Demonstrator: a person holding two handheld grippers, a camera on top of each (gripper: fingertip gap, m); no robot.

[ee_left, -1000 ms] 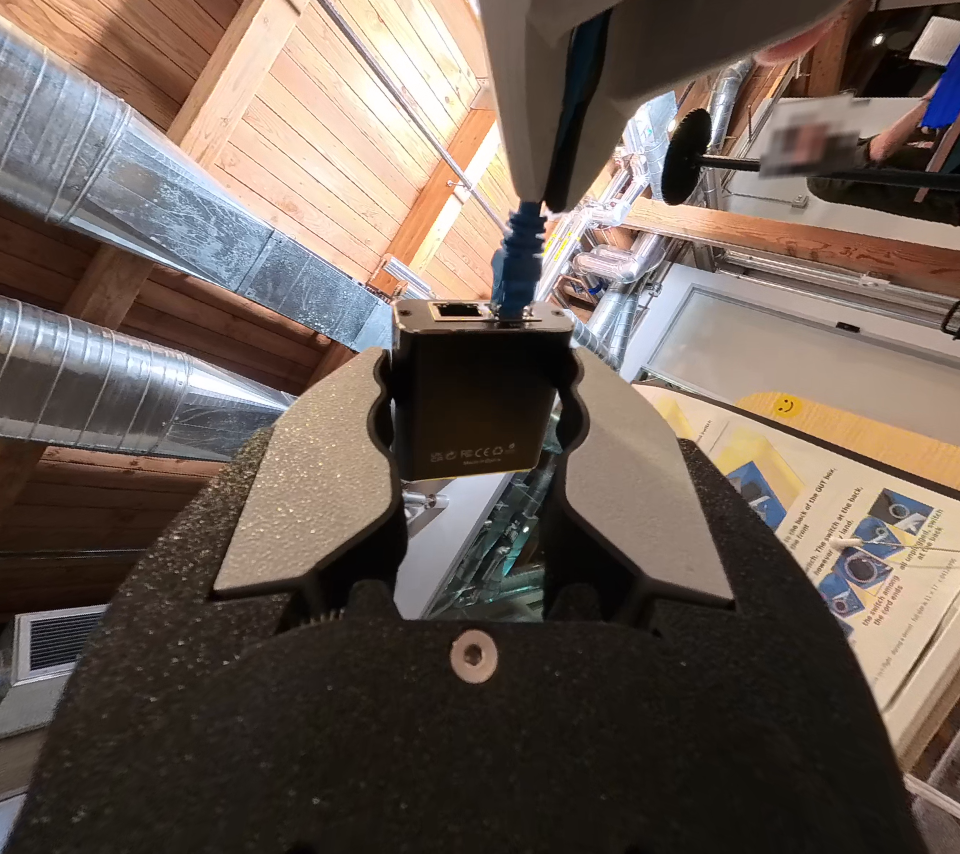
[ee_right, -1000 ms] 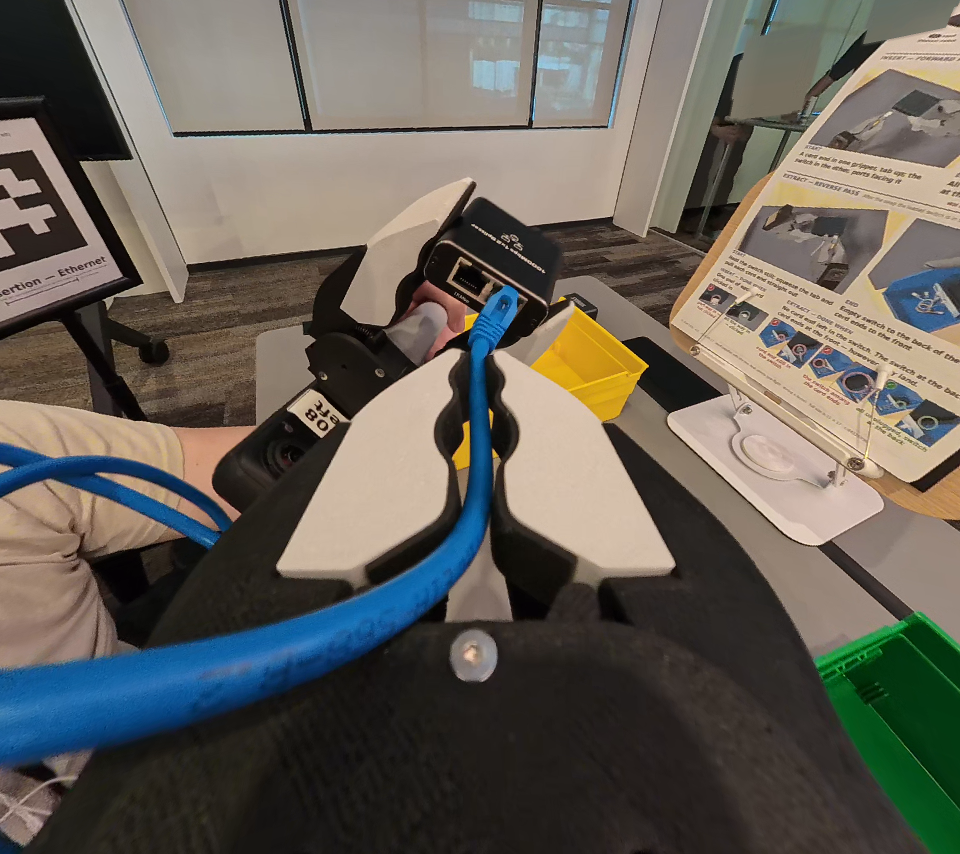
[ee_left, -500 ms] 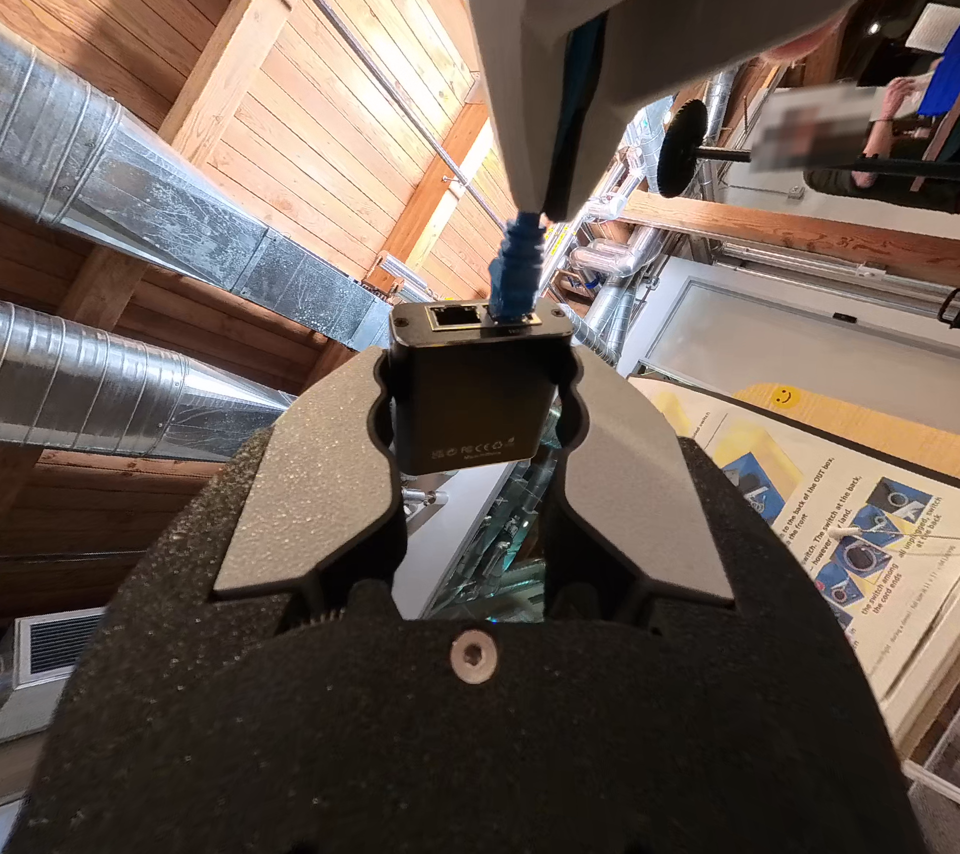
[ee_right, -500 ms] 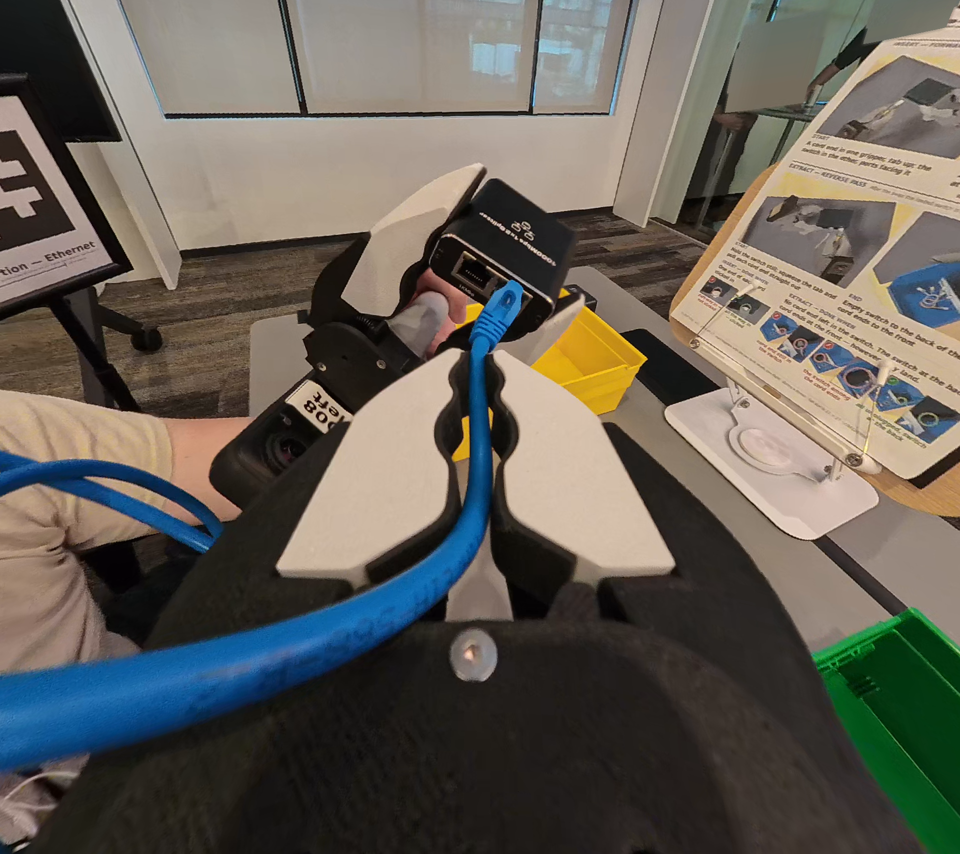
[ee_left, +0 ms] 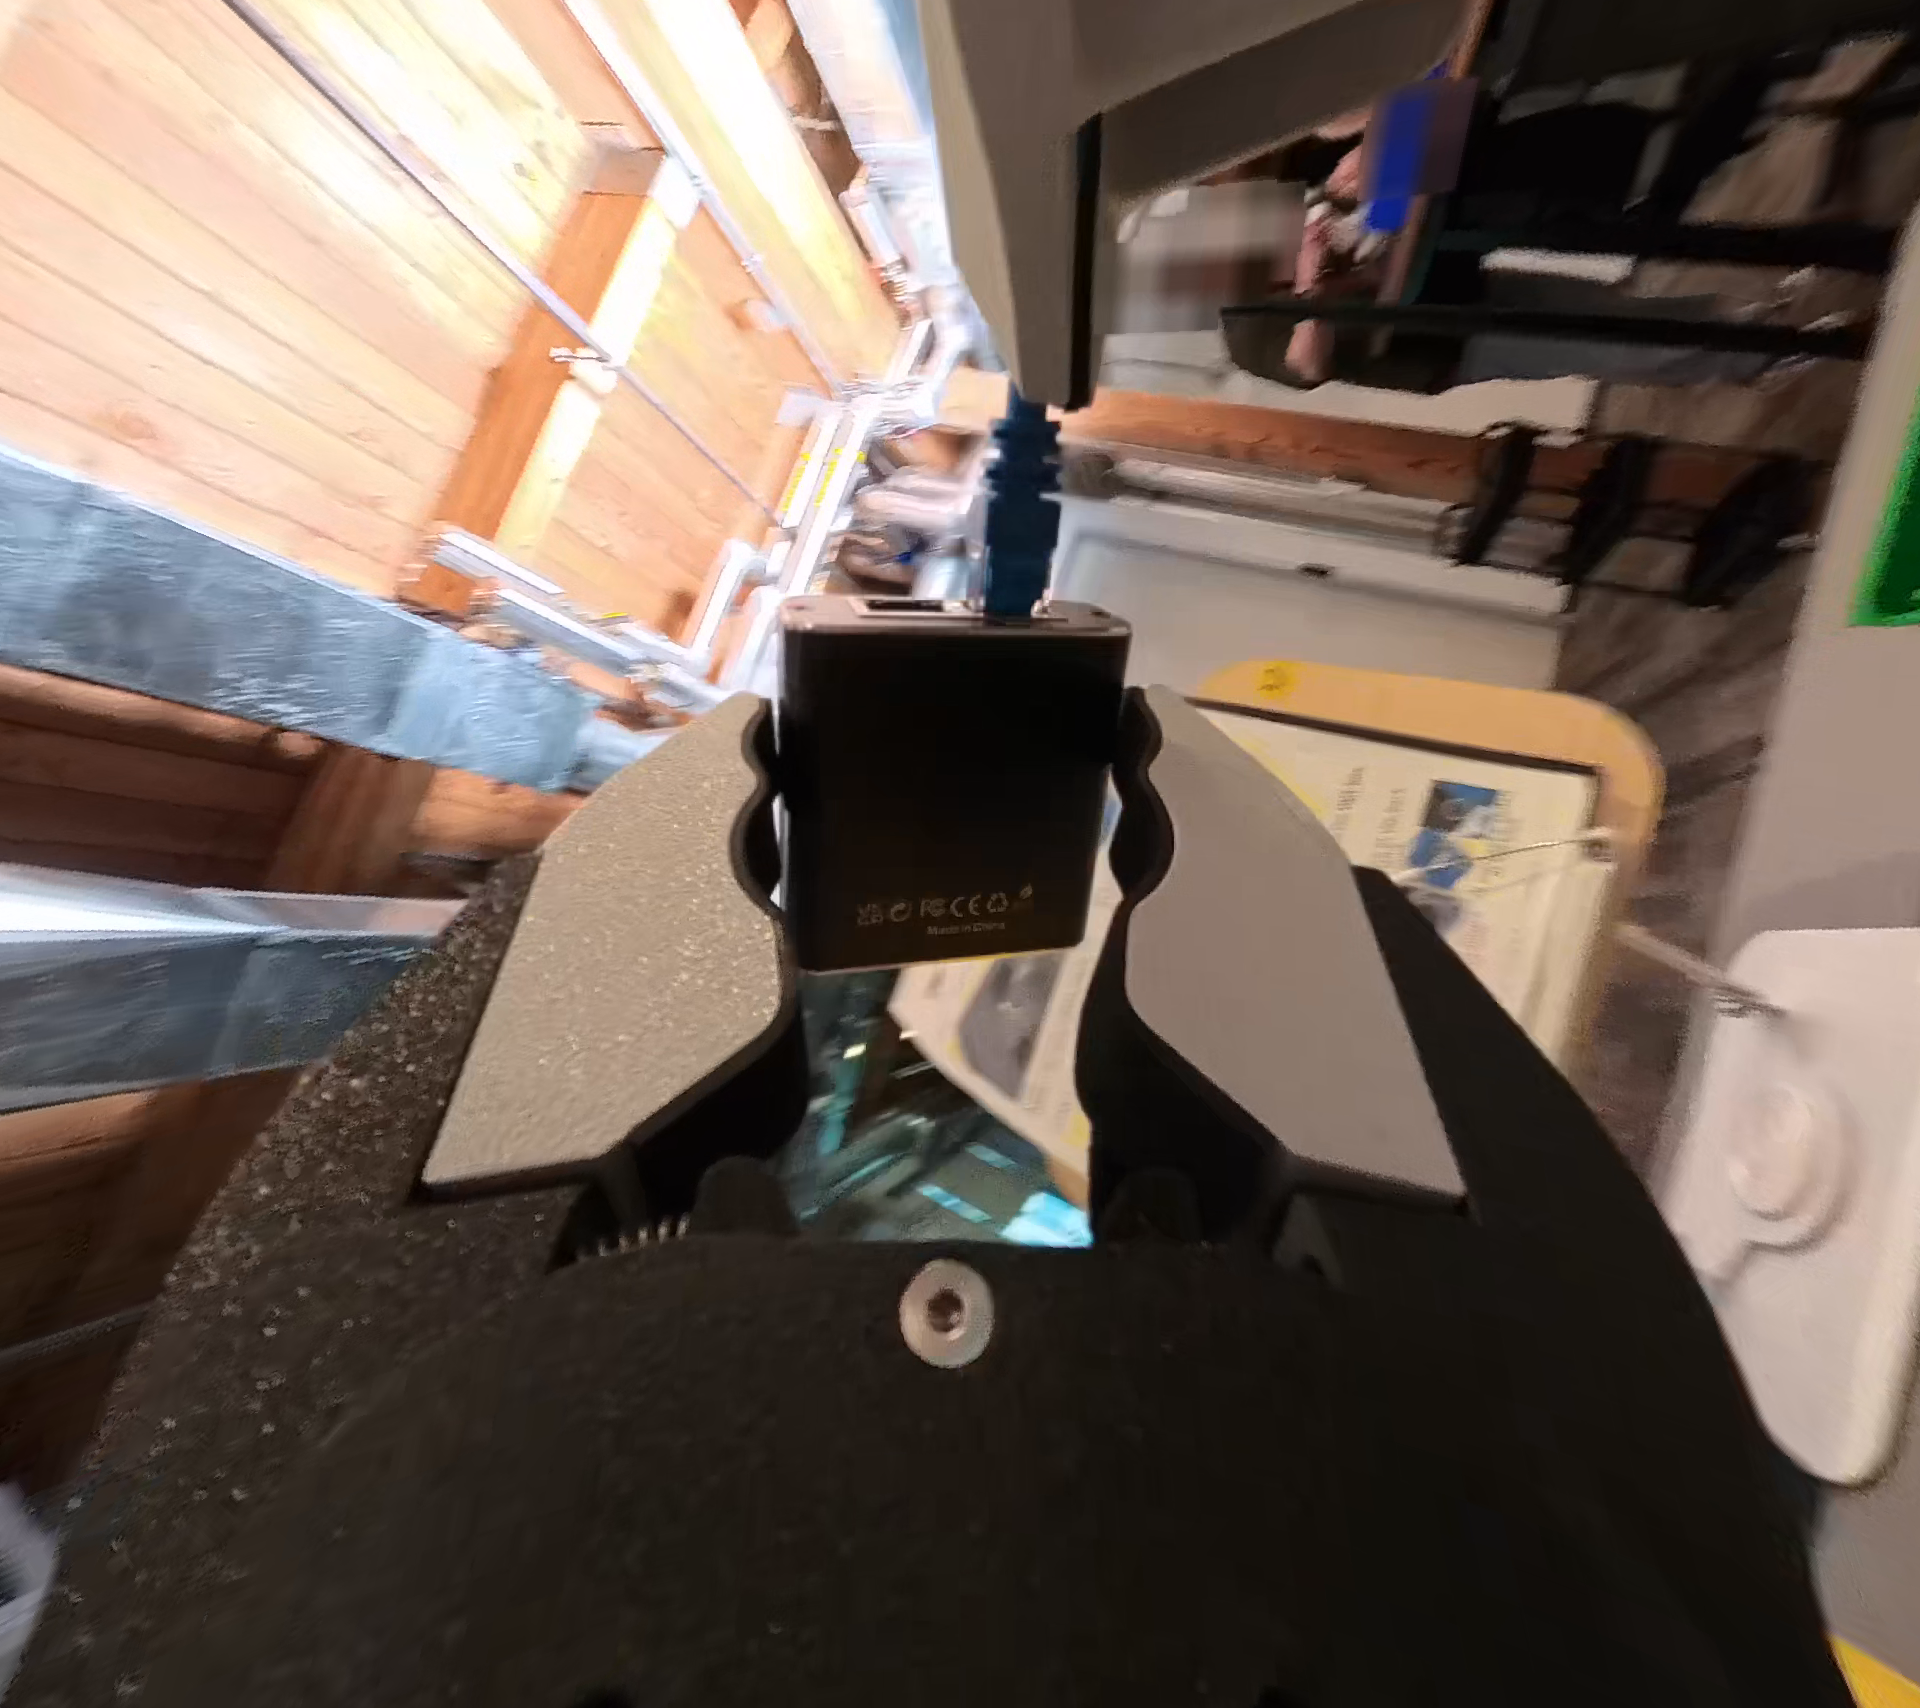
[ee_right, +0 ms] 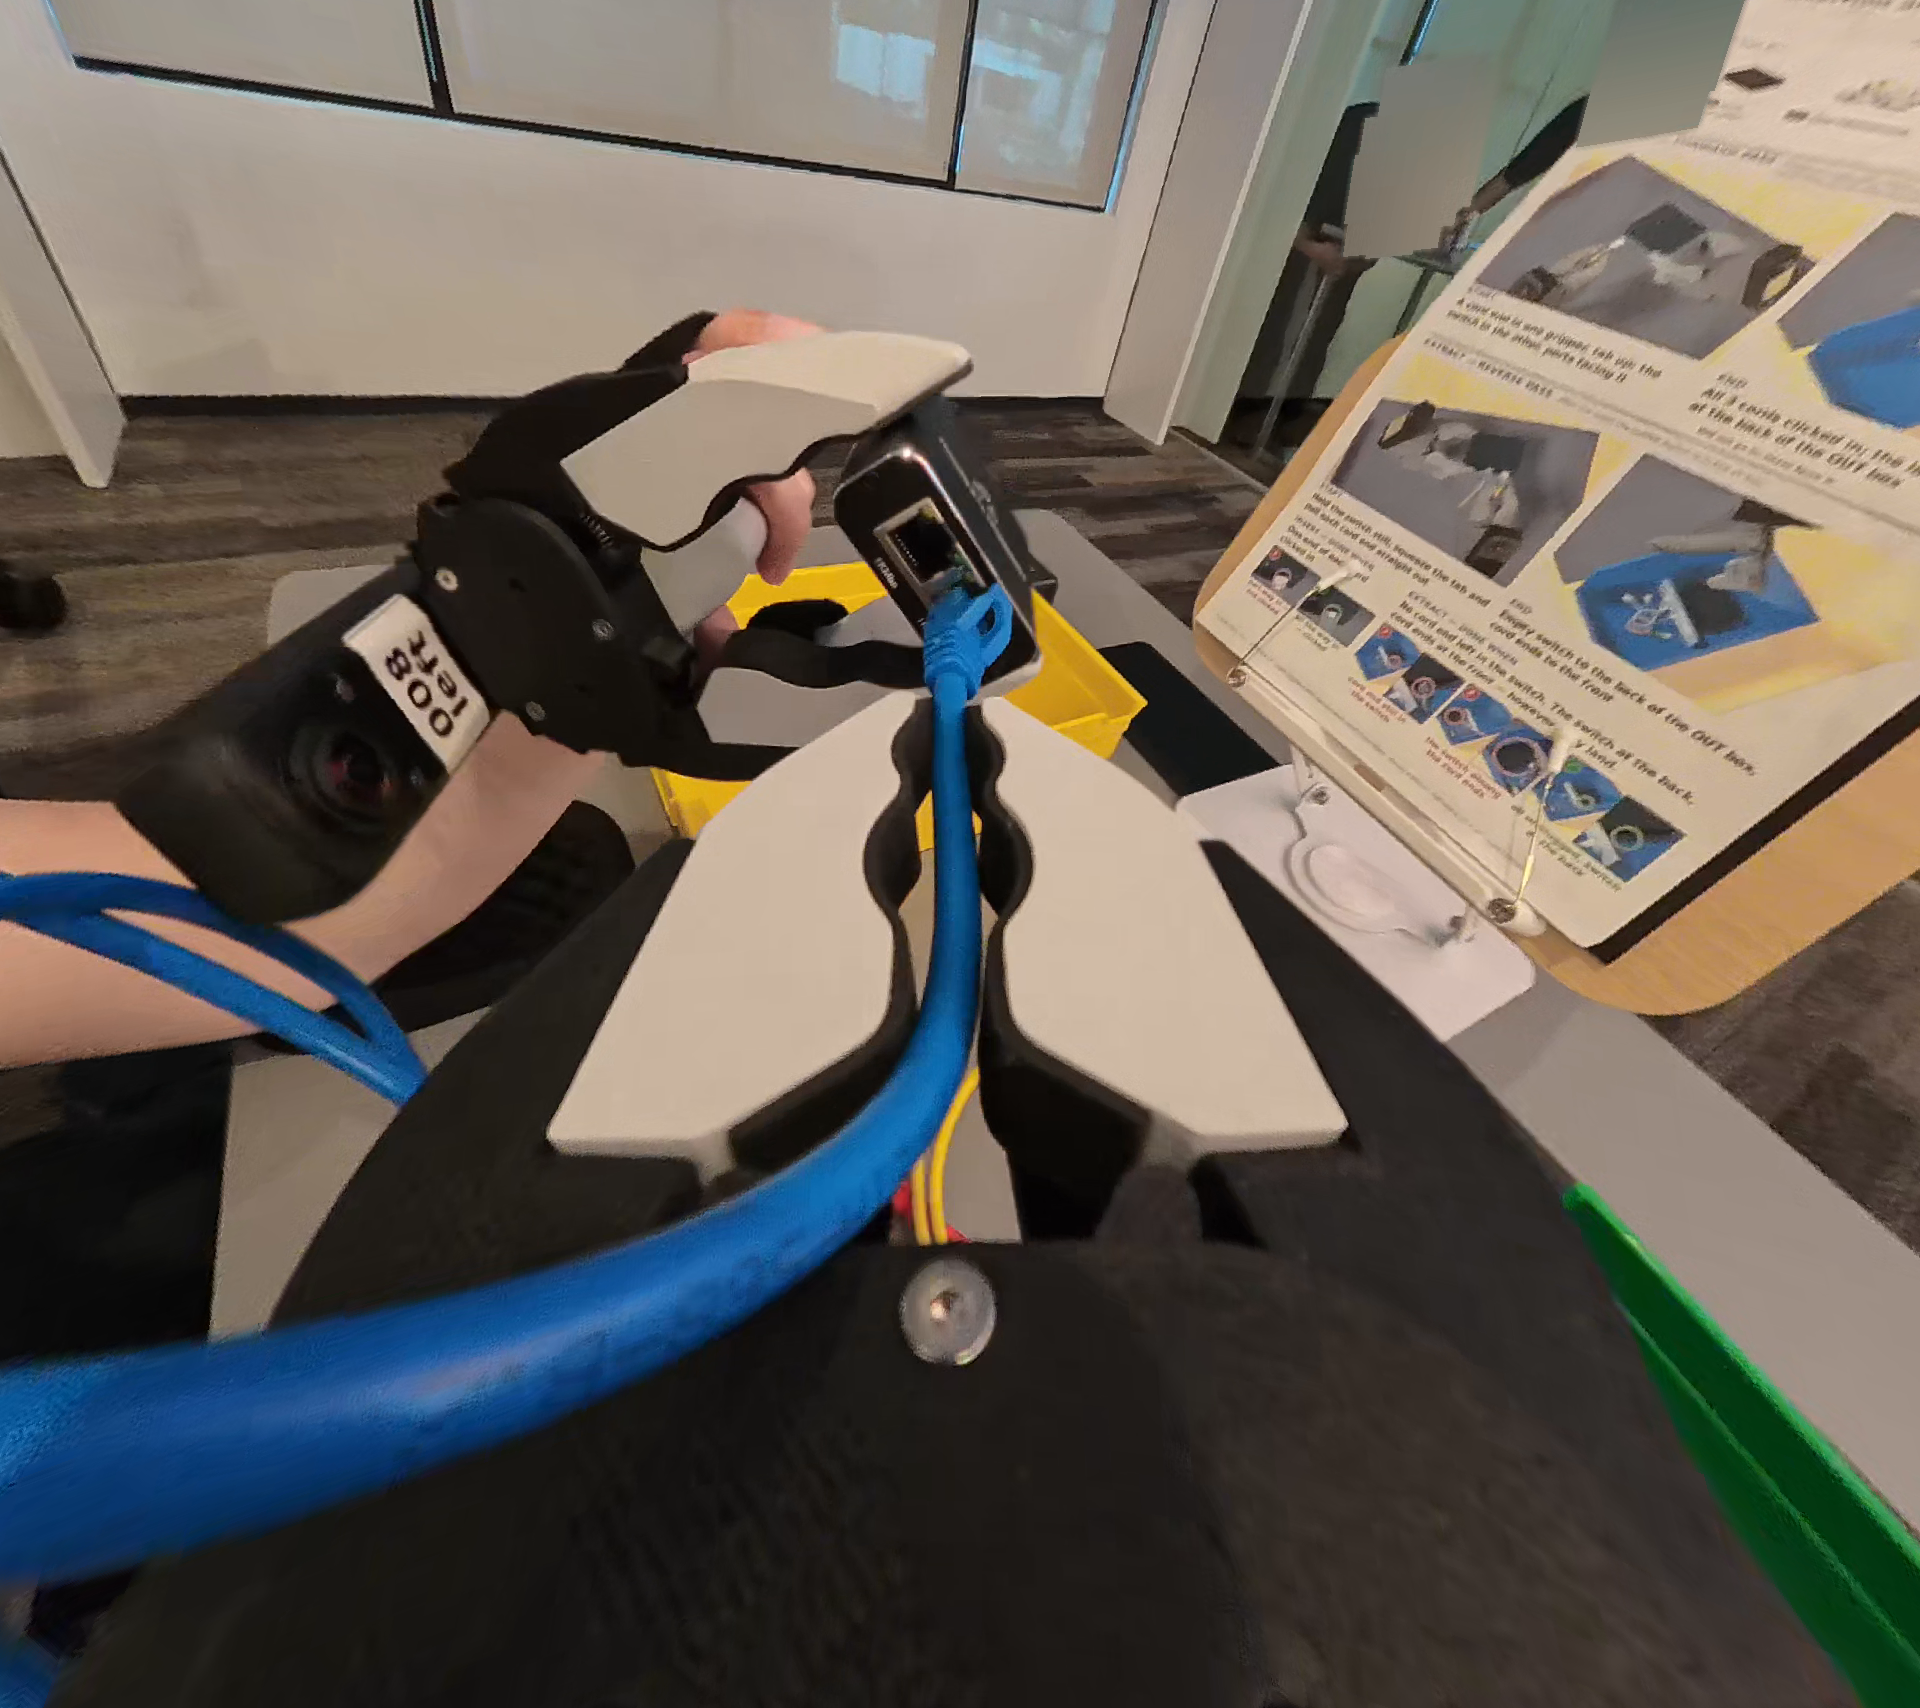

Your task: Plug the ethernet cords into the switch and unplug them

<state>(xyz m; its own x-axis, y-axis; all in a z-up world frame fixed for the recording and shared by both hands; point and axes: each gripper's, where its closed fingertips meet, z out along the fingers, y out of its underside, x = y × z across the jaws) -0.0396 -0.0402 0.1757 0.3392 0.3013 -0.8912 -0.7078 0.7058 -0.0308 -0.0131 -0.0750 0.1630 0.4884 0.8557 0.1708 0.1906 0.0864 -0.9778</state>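
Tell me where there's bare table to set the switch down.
Bare grey table lies between the white stand base and the green bin. It is crowded ahead: the yellow bin, the left gripper holding the switch, and the blue cord.

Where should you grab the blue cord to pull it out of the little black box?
Grip the blue cord at its ribbed boot, right behind the plug, coming straight from the box's port side. The boot is stiffer and lines up with the port, so the pull probably stays straight.
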